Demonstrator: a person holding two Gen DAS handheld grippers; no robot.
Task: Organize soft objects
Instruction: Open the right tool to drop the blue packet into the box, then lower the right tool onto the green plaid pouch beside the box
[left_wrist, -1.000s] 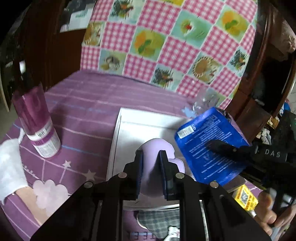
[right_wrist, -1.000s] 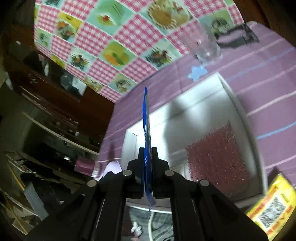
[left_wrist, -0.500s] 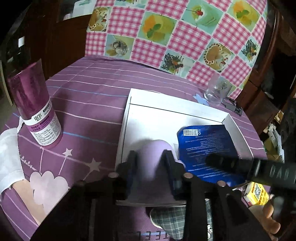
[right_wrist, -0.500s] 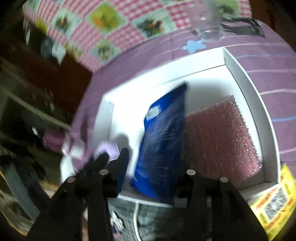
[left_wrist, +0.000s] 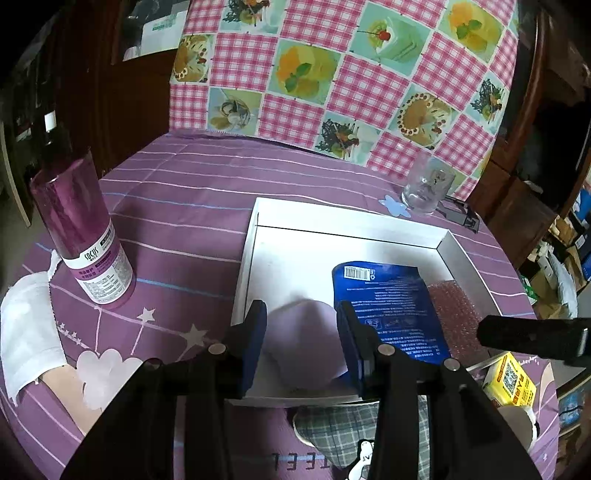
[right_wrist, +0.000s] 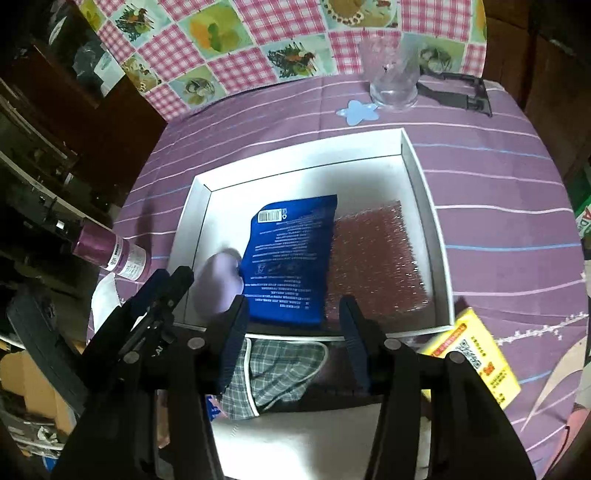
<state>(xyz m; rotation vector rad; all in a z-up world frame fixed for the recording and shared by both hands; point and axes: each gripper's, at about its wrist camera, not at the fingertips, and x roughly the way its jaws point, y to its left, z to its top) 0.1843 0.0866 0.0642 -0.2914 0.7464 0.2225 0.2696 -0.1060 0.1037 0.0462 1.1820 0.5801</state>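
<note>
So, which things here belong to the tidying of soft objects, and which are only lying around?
Part of the job:
- white tray
- blue pack, in the tray
- lilac soft item, in the tray
- pink bubble wrap, in the tray
- checked cloth, in front of the tray

Just lying about:
- purple bottle
- glass
- yellow box
- black clip
</note>
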